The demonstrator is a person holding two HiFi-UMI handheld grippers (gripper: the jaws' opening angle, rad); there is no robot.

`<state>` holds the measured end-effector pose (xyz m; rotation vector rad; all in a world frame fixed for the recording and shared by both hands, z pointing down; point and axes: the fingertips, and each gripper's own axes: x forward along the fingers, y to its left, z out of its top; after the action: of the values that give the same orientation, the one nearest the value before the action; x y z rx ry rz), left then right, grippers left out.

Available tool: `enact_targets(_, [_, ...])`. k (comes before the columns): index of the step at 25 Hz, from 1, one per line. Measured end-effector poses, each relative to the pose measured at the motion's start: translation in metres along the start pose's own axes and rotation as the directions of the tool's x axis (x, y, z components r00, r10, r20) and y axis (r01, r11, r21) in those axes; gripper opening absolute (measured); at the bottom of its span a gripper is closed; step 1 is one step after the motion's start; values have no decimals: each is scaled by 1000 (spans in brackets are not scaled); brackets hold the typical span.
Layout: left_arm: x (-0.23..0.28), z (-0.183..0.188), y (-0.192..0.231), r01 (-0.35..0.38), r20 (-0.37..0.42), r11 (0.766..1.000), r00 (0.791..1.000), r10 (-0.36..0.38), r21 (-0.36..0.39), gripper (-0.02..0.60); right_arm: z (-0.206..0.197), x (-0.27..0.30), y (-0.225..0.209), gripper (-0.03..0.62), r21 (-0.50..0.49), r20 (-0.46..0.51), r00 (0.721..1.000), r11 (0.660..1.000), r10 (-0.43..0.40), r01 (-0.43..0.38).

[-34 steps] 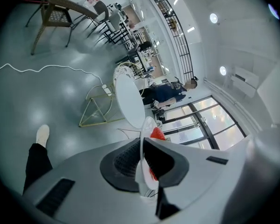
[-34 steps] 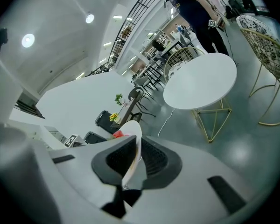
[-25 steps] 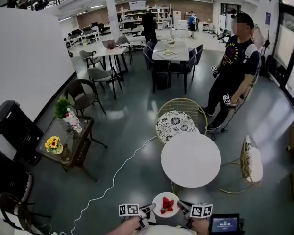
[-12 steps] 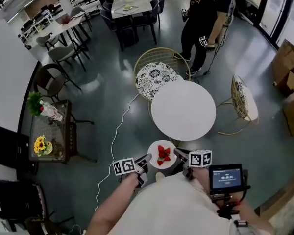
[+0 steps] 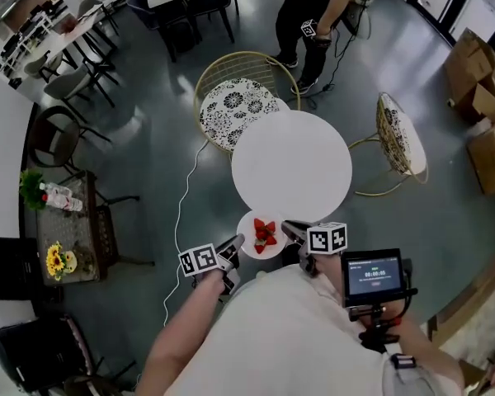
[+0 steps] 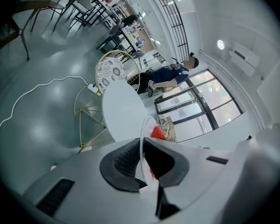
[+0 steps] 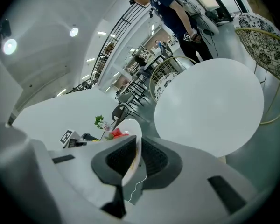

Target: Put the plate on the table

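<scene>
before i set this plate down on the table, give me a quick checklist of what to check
1. Left gripper jaws shut on the plate rim: ok.
2. Right gripper jaws shut on the opposite rim: ok.
3. Strawberries sitting mid-plate, away from the rim: ok.
4. Plate over the table: not ok, it hangs at the near edge, mostly short of it.
5. Landing spot bare: ok, nothing shows on the table top.
6. Plate level: cannot tell.
</scene>
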<state>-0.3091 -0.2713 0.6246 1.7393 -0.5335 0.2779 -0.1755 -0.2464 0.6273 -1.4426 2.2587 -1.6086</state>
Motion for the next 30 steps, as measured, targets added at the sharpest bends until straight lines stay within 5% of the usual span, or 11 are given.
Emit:
enact_targets(19, [198,69,15,-42,-245,998,968,52,45,25,91,17,-173,26,168,-47,994,981,-94,101])
enact_targets(30, [292,102,37,-116,-272,991,953,131,68,25,143,40,-259,26,207,-67,986,965,-151,162])
